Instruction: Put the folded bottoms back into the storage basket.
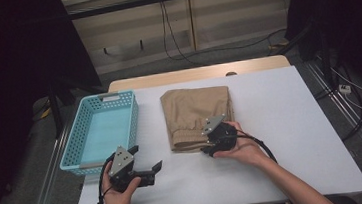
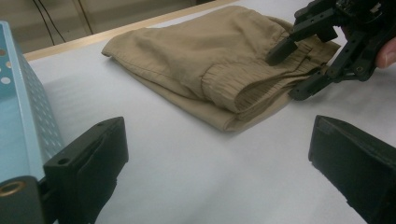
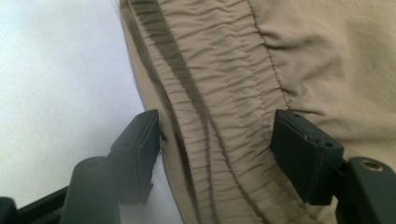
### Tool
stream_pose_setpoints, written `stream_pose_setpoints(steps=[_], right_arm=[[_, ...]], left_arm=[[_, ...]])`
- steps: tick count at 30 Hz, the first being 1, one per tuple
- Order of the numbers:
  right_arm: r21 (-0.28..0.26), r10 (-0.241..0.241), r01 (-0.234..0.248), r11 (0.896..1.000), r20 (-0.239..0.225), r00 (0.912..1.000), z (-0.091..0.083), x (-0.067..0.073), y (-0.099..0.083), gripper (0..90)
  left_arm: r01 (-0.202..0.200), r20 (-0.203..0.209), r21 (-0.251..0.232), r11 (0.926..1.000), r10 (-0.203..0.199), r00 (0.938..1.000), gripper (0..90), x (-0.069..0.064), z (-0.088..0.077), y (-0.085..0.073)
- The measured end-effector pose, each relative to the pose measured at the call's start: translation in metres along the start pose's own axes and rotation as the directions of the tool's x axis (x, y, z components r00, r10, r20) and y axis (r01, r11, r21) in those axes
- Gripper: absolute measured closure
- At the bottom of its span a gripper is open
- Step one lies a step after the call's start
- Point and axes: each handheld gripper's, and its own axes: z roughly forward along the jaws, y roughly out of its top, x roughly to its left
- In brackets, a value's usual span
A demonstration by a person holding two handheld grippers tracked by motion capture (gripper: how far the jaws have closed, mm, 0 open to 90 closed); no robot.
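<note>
A: Where do the folded tan trousers (image 1: 198,115) lie?

B: Flat on the white table (image 1: 281,122), about mid-table, just right of the blue perforated basket (image 1: 85,125) — apart from it, not touching. The gathered elastic waistband (image 3: 212,121) faces the person's side.

A: Right gripper (image 1: 211,138)?

B: At the near edge of the trousers, over the waistband. In the right gripper view the ruched band runs between the two black jaws: one jaw sits at the outer folded edge where cloth meets table, the other rests on the fabric on the far side of the band. The jaws stand partly open with the waistband between them; the pads look close against the cloth but not clamped on it. In the left gripper view the same gripper (image 2: 299,70) shows one jaw above the fold and one low at the table.

A: Left gripper (image 1: 144,160)?

B: Held low over bare table in front of the basket's near corner — jaws wide apart, nothing between them. Its camera looks across the table at the trousers (image 2: 210,60), with the basket wall (image 2: 23,126) at one side.

A: Basket contents?

B: Only its pale blue floor shows in the high view.
</note>
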Motion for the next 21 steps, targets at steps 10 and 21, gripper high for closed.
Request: stream_pose_setpoints(steps=[10,21], right_arm=[[-0.035,-0.061,0.062,0.997,0.014,0.998,-0.001,-0.005,-0.005,55.0],[-0.023,-0.055,0.055,0.998,0.031,0.998,-0.004,-0.004,-0.001,77.5]], left_arm=[[0.005,-0.004,0.008,1.0,-0.005,1.0,5.2,0.002,0.005,0.001],[-0.022,0.012,0.028,0.9994,0.022,0.9997,5.2,-0.002,0.015,0.006]])
